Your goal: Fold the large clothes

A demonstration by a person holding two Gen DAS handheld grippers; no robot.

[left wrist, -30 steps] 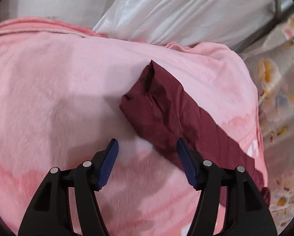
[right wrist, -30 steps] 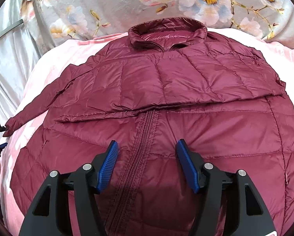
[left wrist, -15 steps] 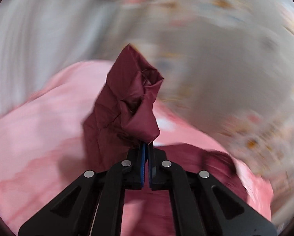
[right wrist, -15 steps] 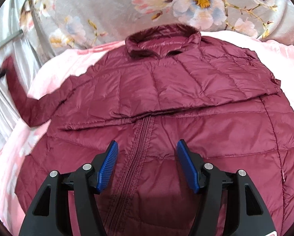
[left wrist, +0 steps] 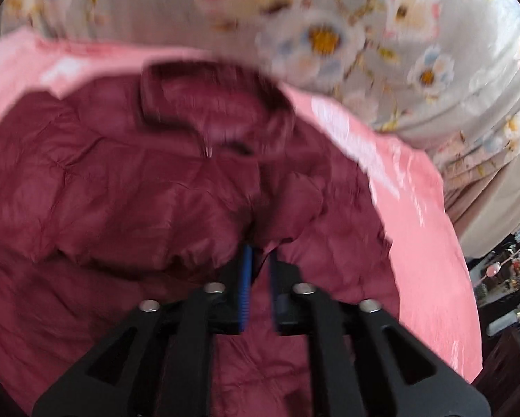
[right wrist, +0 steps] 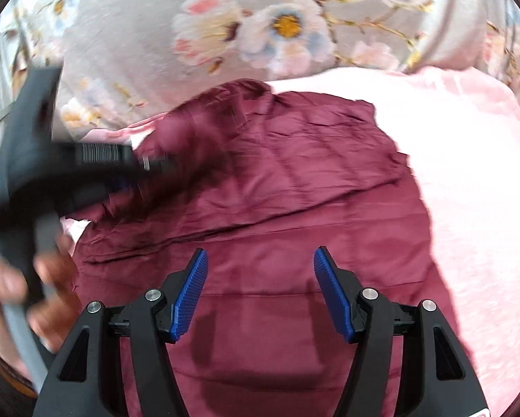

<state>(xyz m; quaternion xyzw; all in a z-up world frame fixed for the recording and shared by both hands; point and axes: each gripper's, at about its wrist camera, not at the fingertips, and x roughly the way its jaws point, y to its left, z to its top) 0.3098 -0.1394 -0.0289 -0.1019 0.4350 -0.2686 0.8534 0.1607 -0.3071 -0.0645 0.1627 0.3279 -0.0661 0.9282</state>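
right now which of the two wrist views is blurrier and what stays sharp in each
Left wrist view: blurrier, the maroon jacket, its collar and the floral sheet are all smeared, with only the left gripper crisp. Right wrist view: the right gripper and nearby jacket are sharp, the left gripper at the left edge is streaked, and the pink blanket is washed out.

Your right tool [right wrist: 260,292] hovers over the maroon jacket [right wrist: 294,187] with its jaws apart and nothing between them. The jacket lies on a pink blanket [right wrist: 468,173]. Your left tool [right wrist: 121,160], blurred, sits over the jacket's far left side, hand [right wrist: 48,288] on its handle.
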